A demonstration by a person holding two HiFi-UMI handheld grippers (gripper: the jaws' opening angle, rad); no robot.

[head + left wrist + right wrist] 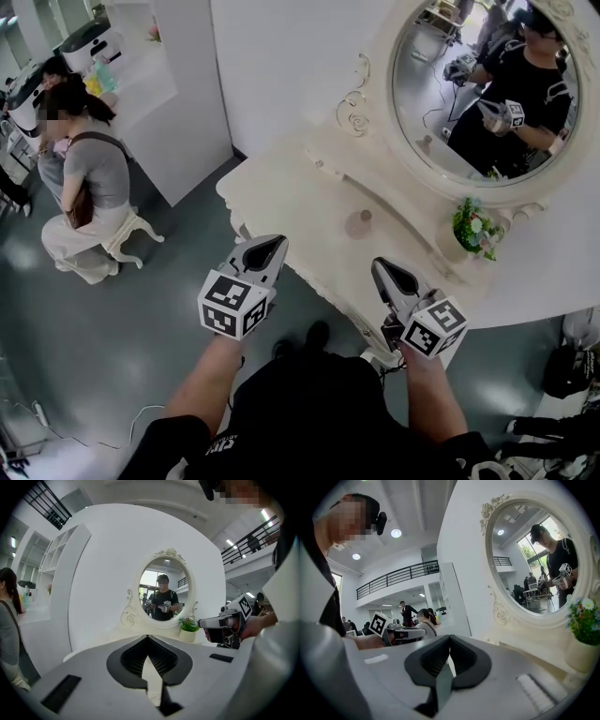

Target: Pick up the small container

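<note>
The small container, a pale round pot with a knob lid, stands on the cream dressing table, below the oval mirror. My left gripper hovers over the table's front edge, to the left of and nearer than the container, jaws shut and empty. My right gripper is held just in front of the container, also shut with nothing in it. In the left gripper view the jaws meet at the tip. The right gripper view shows its jaws touching too. Neither gripper view shows the container.
A potted plant stands at the table's right, near the mirror frame; it also shows as the plant and the plant. A person sits on a stool at the left on the grey floor. A white partition wall stands behind.
</note>
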